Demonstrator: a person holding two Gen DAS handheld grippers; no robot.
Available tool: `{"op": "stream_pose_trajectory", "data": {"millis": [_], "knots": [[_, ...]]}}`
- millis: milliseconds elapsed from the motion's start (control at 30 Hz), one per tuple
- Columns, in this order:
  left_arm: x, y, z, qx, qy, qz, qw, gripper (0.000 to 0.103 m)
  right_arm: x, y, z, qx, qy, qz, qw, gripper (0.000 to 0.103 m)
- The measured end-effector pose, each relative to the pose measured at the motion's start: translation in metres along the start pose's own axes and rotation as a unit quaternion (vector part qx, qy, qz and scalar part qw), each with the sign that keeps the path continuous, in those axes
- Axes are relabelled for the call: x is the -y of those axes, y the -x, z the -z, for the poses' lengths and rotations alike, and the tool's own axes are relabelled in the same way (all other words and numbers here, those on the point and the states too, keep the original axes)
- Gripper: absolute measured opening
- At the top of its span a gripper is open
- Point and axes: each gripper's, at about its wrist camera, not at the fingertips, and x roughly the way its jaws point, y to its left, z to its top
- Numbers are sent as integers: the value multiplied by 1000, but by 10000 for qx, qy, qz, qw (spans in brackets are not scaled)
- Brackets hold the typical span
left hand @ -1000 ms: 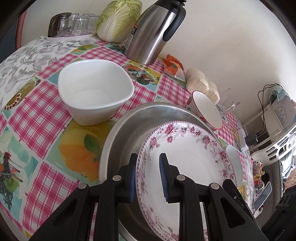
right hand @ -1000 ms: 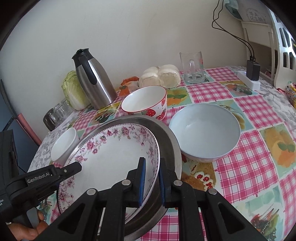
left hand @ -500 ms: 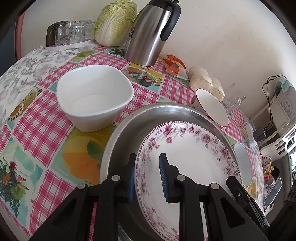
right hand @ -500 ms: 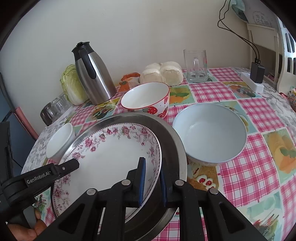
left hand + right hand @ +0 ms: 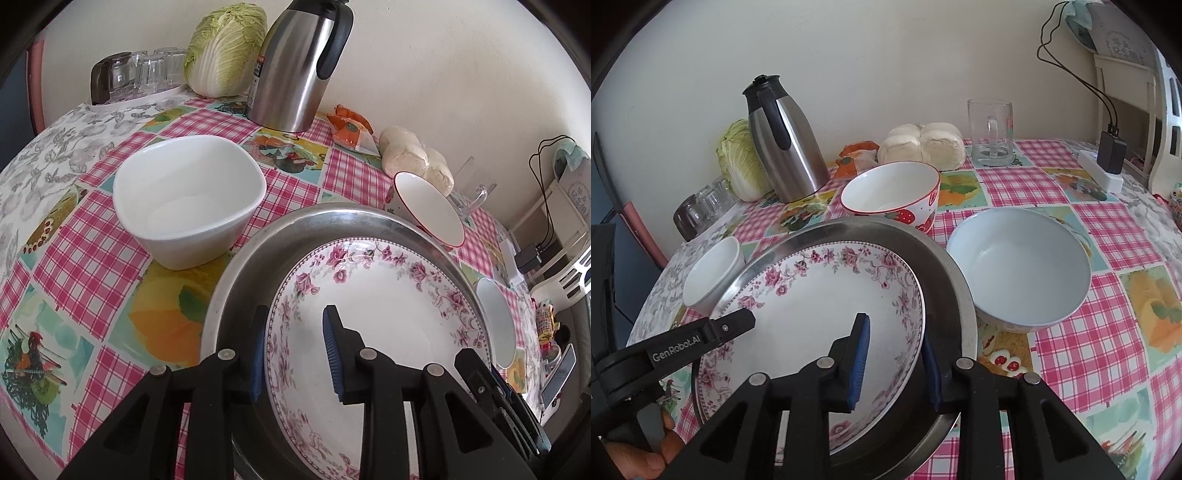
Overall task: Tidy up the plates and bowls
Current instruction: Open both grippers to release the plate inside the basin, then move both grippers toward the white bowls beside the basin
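Note:
A white plate with pink flowers [image 5: 388, 314] [image 5: 820, 306] lies in a round steel pan [image 5: 236, 295] [image 5: 953, 280]. My left gripper [image 5: 294, 350] straddles the plate's left rim and its jaws are opening, with the pads off the rim. My right gripper [image 5: 895, 360] straddles the opposite rim; its jaws are opening too, also clear of the plate. A white squarish bowl [image 5: 188, 199] stands left of the pan. Behind the pan is a strawberry-printed bowl [image 5: 890, 192], and to its right a pale blue bowl [image 5: 1015, 266].
A steel thermos jug [image 5: 295, 62], a cabbage [image 5: 225, 48] and a tray of glasses [image 5: 140, 74] line the wall. Steamed buns [image 5: 923, 146] and a glass mug [image 5: 991, 133] stand at the back. A power strip [image 5: 1102, 173] lies at the table's far right.
Both grippers' jaws have widened around the plate's rim, the right one more. The hands have barely moved, and the plate rests in the pan.

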Motion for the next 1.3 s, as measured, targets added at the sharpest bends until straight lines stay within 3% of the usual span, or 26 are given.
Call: {"op": "stream_pose_trajectory", "data": {"millis": [367,433,533,567,600,633,833,967,1033,1300], "knots": [[1,11,-4,70,-6,-2,10000,39,2,19,-8,367,15,-18,9993,36],[3,19,-7,115,-57,-20,9999,47,1,25,-11,427,48,-5,9991,36],[7,33,-11,213,-165,-61,9996,64,-1,32,-15,447,124,111,9989,49],[8,36,-12,205,-201,-92,9995,68,-2,33,-16,431,143,178,9988,62],[9,38,-13,173,-243,-163,9994,72,-2,34,-16,427,162,225,9987,69],[9,40,-13,148,-277,-241,9992,77,-3,35,-16,406,189,257,9987,70],[7,40,-11,-28,-478,-832,9954,84,0,33,-14,245,257,440,9984,86],[5,42,-10,-50,-568,-1075,9926,90,3,32,-13,198,214,513,9983,103],[6,43,-10,-3,-632,-1174,9911,97,4,32,-13,168,208,529,9982,103],[9,41,-7,35,-812,-1583,9840,101,6,31,-13,101,159,589,9981,103]]}}
